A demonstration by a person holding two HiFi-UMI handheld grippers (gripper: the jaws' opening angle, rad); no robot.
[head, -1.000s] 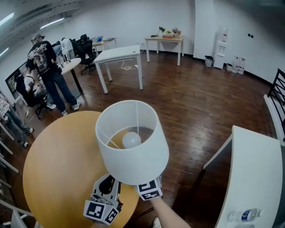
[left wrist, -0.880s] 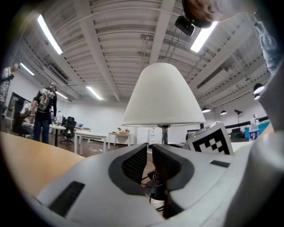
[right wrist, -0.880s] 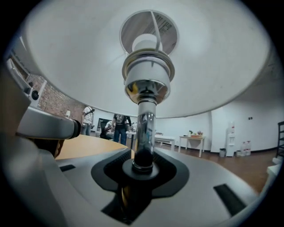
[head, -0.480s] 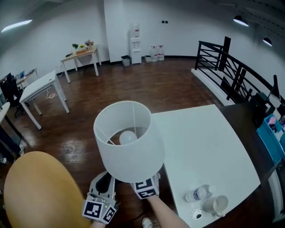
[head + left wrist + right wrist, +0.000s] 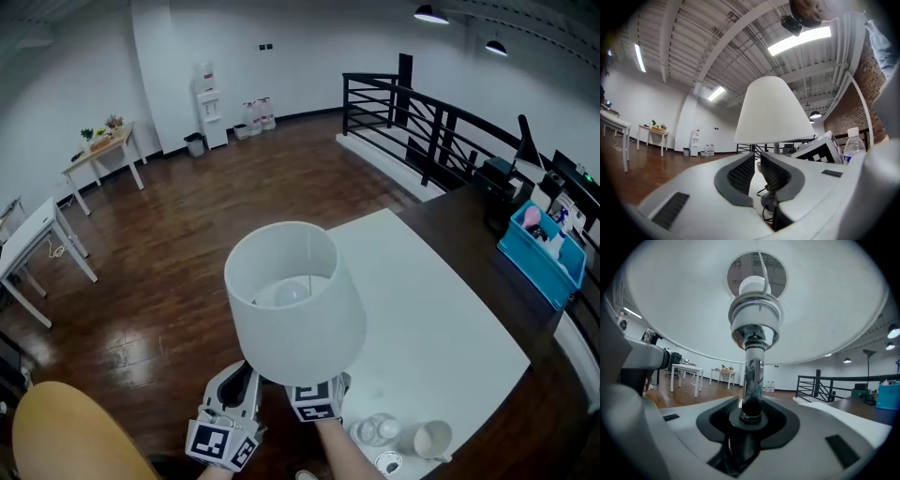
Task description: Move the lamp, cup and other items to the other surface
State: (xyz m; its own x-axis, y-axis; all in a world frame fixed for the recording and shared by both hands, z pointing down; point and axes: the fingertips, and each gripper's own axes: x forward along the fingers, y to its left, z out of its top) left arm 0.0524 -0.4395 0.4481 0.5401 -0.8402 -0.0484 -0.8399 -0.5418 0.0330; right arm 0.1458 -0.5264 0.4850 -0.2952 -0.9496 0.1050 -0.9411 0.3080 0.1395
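Observation:
The lamp, with a white shade [image 5: 295, 305], is held upright in the air over the near left edge of the white table [image 5: 441, 319]. My right gripper [image 5: 317, 398] sits under the shade, shut on the lamp's chrome stem [image 5: 752, 376]; its jaws wrap round the stem. My left gripper [image 5: 230, 427] is just to its left, jaws almost together, with the lamp's black cord [image 5: 765, 208] running down between them. A white cup [image 5: 433, 438] and a plastic bottle [image 5: 375, 431] stand at the table's near edge. The lamp's base is hidden.
A round yellow table [image 5: 56, 431] shows at the bottom left. A blue bin [image 5: 544, 239] sits on a dark counter at the right, below a black railing [image 5: 422, 117]. Dark wooden floor lies between the tables. A small round thing [image 5: 387, 462] lies by the cup.
The view has swung from the yellow table to the white table. The lamp has travelled along in both grippers and now hangs by the white table's edge, and the grips are unchanged.

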